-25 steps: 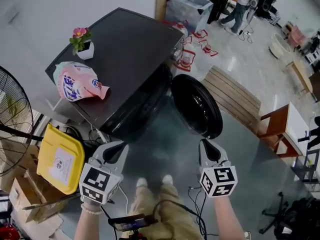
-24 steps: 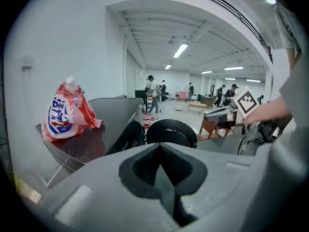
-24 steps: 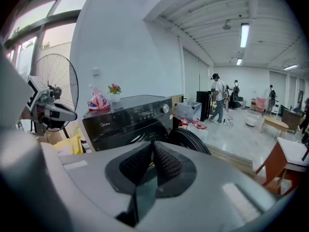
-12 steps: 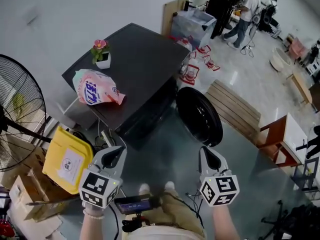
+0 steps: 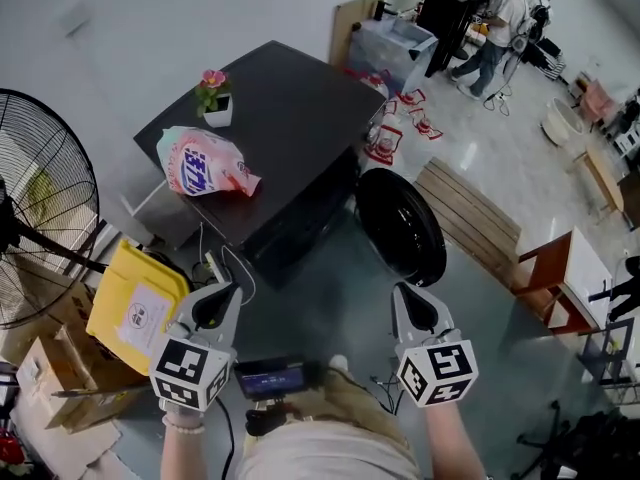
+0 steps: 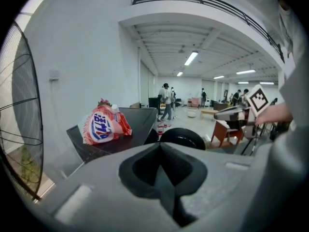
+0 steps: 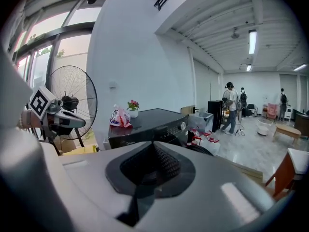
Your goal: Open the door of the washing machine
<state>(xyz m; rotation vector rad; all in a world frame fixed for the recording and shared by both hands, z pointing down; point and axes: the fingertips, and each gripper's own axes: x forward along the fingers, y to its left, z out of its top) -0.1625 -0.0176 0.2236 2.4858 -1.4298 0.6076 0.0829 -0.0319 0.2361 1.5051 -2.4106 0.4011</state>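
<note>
Head view, with both gripper views. The black washing machine (image 5: 270,118) stands against a pale wall. Its round door (image 5: 400,226) is open, swung clear of the front and standing just beside a slatted wooden bench (image 5: 470,213). On the machine's flat top lie a pink-and-white detergent bag (image 5: 205,161), printed with large blue lettering too blurred to read, and a small white flower pot (image 5: 215,103) with a pink bloom. The front panel carries a dial and small white lettering that is too small to make out.

The left gripper (image 5: 222,293) and right gripper (image 5: 408,296) are held low in the frame, well apart from the door, each with its jaws closed together on nothing. Each bears a cube with black-and-white square markers.

Left of the machine are a standing fan (image 5: 40,218) and a yellow container (image 5: 135,308) with a white label; the label's print is illegible. People stand in the far background.
</note>
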